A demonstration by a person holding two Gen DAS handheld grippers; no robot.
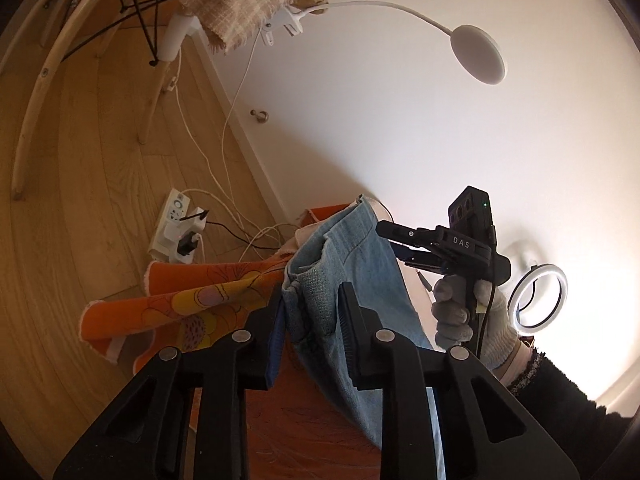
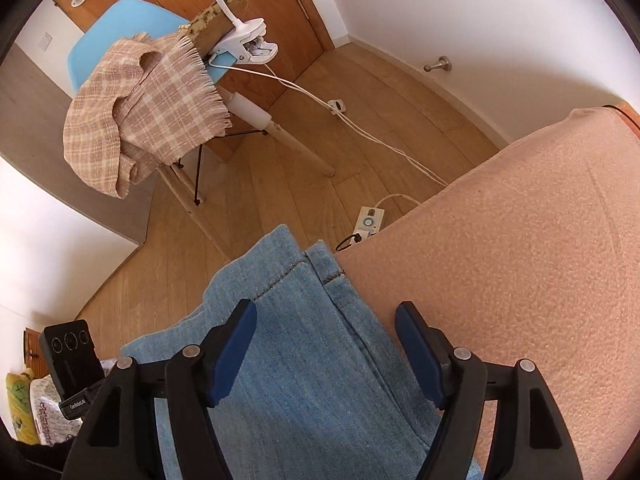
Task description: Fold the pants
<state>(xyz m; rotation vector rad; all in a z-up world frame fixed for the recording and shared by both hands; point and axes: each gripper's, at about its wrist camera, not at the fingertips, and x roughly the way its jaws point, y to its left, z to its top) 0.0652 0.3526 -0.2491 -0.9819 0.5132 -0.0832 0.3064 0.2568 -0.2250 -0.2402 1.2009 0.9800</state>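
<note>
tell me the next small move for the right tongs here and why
Probably lower the right tongs and close on the jeans near the hem: their pads stand open above the denim, gripping nothing, while the left tongs already have a bunch of the fabric between them.

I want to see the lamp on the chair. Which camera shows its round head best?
The left wrist view: the whole white clip lamp shows there, with its bent neck and its round head against the wall. The right wrist view shows only the clip on the blue chair and the bottom of the neck; the head is cut off.
</note>
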